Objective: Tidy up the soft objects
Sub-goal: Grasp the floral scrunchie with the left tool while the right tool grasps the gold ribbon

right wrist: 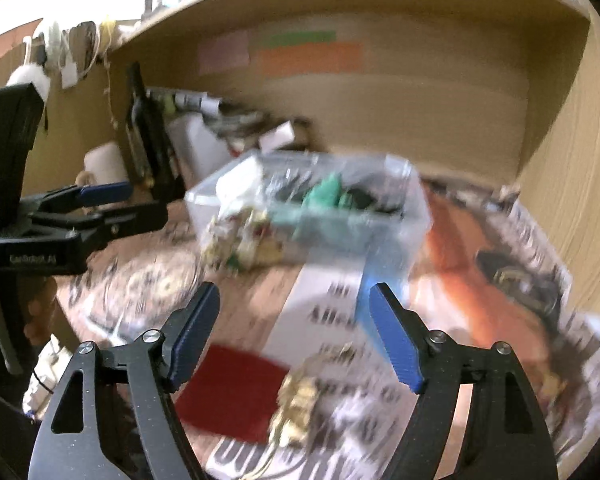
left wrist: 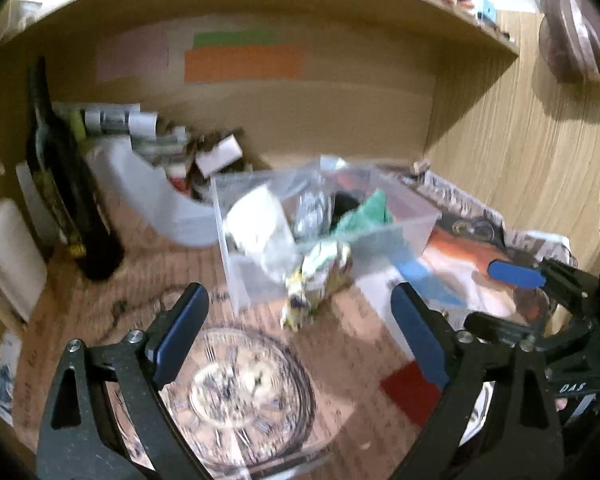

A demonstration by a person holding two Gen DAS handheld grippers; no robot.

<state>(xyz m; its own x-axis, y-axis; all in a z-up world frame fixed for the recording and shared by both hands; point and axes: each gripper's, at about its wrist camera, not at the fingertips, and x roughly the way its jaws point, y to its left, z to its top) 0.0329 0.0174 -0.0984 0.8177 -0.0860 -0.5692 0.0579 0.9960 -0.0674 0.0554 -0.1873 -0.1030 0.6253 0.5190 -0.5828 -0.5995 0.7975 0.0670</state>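
A clear plastic bin [left wrist: 400, 236] [right wrist: 404, 220] stands on the desk and holds soft items: a white piece [left wrist: 256, 216], a green cloth [left wrist: 364, 212] [right wrist: 324, 196] and a dark item. A crumpled yellow-white-green soft object [left wrist: 320, 280] [right wrist: 244, 244] lies against the bin's front wall. A small beige crumpled object [right wrist: 296, 396] lies on the newspaper. My left gripper [left wrist: 300, 332] is open and empty, a short way in front of the crumpled object. My right gripper [right wrist: 294, 328] is open and empty above the newspaper. Both views are motion-blurred.
A patterned glass plate [left wrist: 240, 396] lies on the wooden desk below my left gripper. Newspaper and a red patch [right wrist: 232, 392] cover the desk's right part. A dark bottle [left wrist: 72, 184], a white mug [left wrist: 8, 260], a white container [left wrist: 152, 196] and clutter stand at the back left under a shelf.
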